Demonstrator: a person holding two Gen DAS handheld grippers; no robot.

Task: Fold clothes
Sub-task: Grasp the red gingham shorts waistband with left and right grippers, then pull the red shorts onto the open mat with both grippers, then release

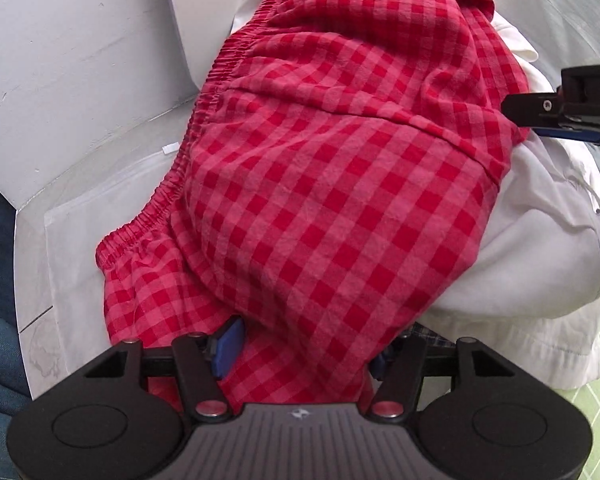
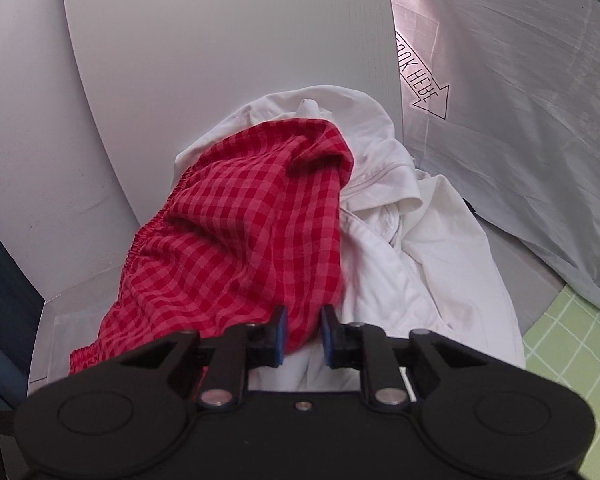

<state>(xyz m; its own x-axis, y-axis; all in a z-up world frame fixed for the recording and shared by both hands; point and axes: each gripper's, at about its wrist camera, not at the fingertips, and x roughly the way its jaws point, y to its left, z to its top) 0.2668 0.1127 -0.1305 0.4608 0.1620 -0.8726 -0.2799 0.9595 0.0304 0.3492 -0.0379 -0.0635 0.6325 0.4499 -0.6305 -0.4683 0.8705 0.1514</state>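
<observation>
Your left gripper [image 1: 300, 350] has its jaws spread wide, and the near edge of the red checked shorts [image 1: 320, 184] lies between them; the blue pads [image 1: 228, 346] are well apart on either side of the fabric, so nothing is pinched. The shorts' long axis runs from near to far, slightly to the right. The elastic waistband [image 1: 204, 128] runs along the left side, from the near left corner up to the far end.

Your right gripper [image 2: 303, 336] has its jaws partly closed, with a fold of the shorts [image 2: 244, 232] hanging in the gap (whether the pads actually bite the cloth, you cannot tell from this view). In the left wrist view its tip [image 1: 540, 110] meets the right edge of the shorts.

The shorts sit on top of a heap of white clothes [image 2: 420, 248], which spreads to the right and far side. All this rests on a white board [image 1: 40, 216]. A curved white panel [image 2: 220, 60] stands behind. A green checked mat [image 2: 572, 344] shows at the near right.
</observation>
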